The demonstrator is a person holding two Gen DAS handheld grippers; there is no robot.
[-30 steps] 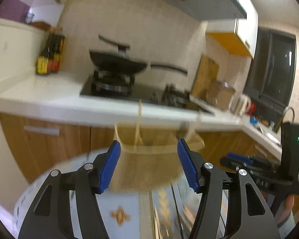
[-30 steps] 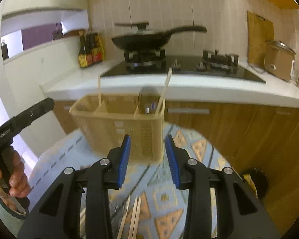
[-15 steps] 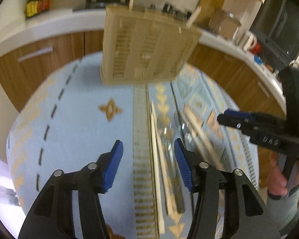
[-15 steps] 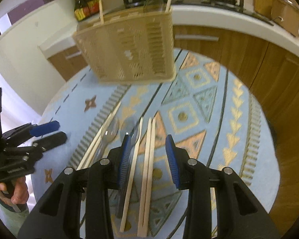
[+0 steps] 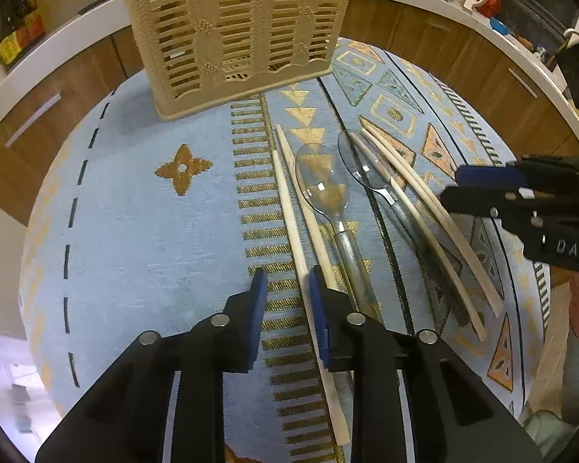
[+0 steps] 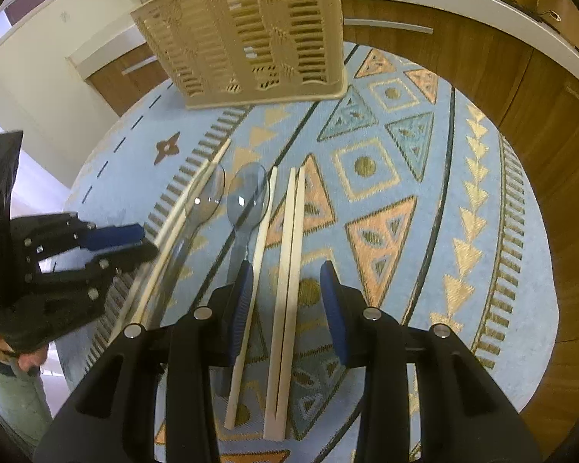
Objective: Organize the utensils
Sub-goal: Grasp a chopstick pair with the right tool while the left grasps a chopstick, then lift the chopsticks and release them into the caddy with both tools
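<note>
1. Table cloth (image 5: 143, 231): woven, pale blue, with gold and orange triangles, diamonds and dashed bands. It covered a round table; wood-fronted cabinets (image 6: 540, 123) under a white counter curved behind it.
2. Utensil basket (image 5: 235, 31): one, beige plastic, rectangular, walls of slotted lattice. It stood upright at the far edge of the cloth, apart from the loose utensils.
3. My left gripper (image 5: 287, 308) and right gripper (image 6: 285, 301): black frames with ribbed blue pads.
4. Chopsticks: I counted five, pale wood, slim and tapered. Two lay on the left (image 5: 301, 239), one beside the tinted spoon (image 6: 256, 247), two tight together on the right (image 6: 289, 254).
5. Spoons: two, transparent plastic with oval bowls. One was clear (image 5: 322, 189), one smoky grey (image 6: 247, 200). They lay side by side between the chopsticks, bowls toward the basket.
6. Left gripper state: jaws narrowly apart and closing. One chopstick of the left pair ran through the gap close against the right-side pad; I could not tell whether the pads pressed it.
7. Right gripper state: jaws apart, nothing clamped. They straddled the tight right-hand pair; the single chopstick ran along the left-side pad (image 6: 243, 297).
</note>
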